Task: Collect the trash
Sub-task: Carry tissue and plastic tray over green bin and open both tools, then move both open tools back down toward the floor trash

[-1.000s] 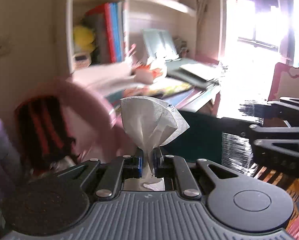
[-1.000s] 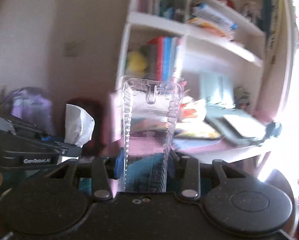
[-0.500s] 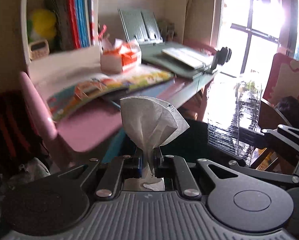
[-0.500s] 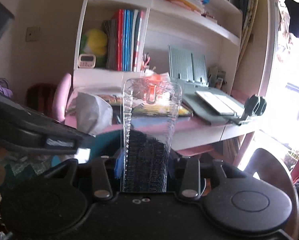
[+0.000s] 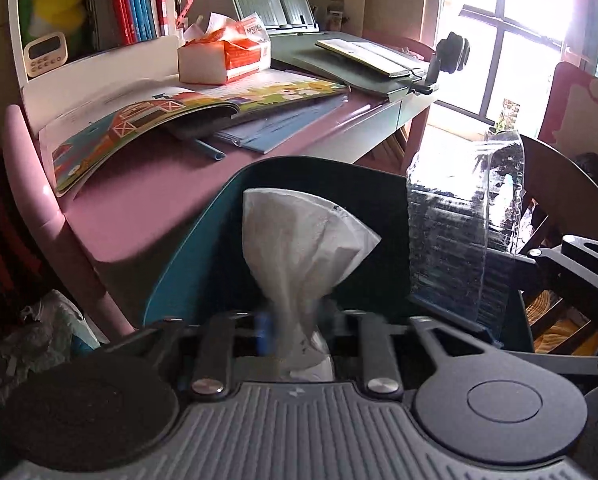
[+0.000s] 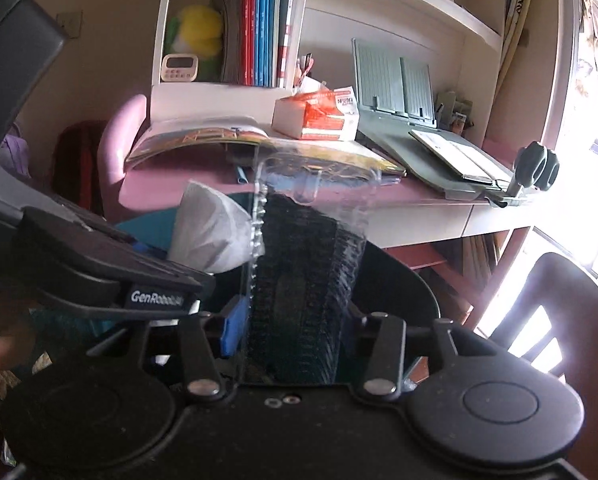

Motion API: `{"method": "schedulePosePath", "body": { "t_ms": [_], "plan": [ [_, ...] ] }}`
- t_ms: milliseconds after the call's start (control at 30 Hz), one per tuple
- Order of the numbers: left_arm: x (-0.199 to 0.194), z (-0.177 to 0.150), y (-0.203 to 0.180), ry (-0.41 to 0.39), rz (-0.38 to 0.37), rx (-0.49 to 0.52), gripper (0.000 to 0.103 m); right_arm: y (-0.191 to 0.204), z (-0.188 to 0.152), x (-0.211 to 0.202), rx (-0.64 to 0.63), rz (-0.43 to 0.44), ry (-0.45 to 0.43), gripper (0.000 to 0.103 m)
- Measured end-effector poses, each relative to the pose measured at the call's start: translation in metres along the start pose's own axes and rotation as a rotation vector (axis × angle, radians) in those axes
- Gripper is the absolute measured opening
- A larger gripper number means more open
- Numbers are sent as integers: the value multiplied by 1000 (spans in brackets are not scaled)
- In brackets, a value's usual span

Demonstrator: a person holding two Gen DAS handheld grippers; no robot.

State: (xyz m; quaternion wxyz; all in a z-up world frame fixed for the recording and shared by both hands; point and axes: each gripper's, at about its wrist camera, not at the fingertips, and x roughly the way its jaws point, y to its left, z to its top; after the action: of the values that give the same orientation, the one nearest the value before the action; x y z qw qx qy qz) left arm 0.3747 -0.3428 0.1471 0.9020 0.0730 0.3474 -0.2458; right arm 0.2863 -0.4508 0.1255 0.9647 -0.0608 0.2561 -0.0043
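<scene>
Dropping time is the step in hand. Both pieces of trash hang right over the dark bin (image 5: 203,240), which is my landmark here.

Nearest, the left tongs (image 5: 299,326) have just been opening. Their blue pads look blurry and stand a little away from the white tissue (image 5: 303,240), so the tissue sits loose between them, above the bin's mouth. I think it is about to fall in.

Just beside it, over the same bin, the right tongs (image 6: 295,330) have just been opening too. The clear plastic tray (image 6: 307,264) stands upright between their jaws. I cannot tell if the pads press on it or have let go.

Next, I think both tongs need to open wider so the tissue and tray slip down inside the bin. A small shake may help if the tissue sticks.

Behind the bin is the pink worktop (image 5: 147,188) with an open picture book (image 5: 171,112), and farther back a tissue box (image 5: 227,56).
</scene>
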Motion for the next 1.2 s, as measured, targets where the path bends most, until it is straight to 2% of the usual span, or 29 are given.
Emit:
{"method": "schedulePosePath", "body": {
  "t_ms": [67,200,233,300,700,1000,1200],
  "plan": [
    [-1,-2,2,-12,24,-10,52,-1,-1,1,-1,-3,9,51],
    [-4,-2,8,-18,-1,-35,58,-2,-2,-3,-3,-1,9,56],
    [-8,-3,9,-27,3,-41,67,-2,-2,-4,-7,-4,11,56],
    [-15,-4,11,-47,-1,-51,72,-1,-2,-7,-10,-17,9,57],
    [-86,-22,25,-117,-10,-69,72,12,1,-66,14,7,-53,58],
    [-143,-62,53,-147,42,-75,72,55,0,-110,14,99,-86,58],
    [-175,-101,80,-139,78,-80,72,96,0,-123,10,202,-92,59]
  ]
}}
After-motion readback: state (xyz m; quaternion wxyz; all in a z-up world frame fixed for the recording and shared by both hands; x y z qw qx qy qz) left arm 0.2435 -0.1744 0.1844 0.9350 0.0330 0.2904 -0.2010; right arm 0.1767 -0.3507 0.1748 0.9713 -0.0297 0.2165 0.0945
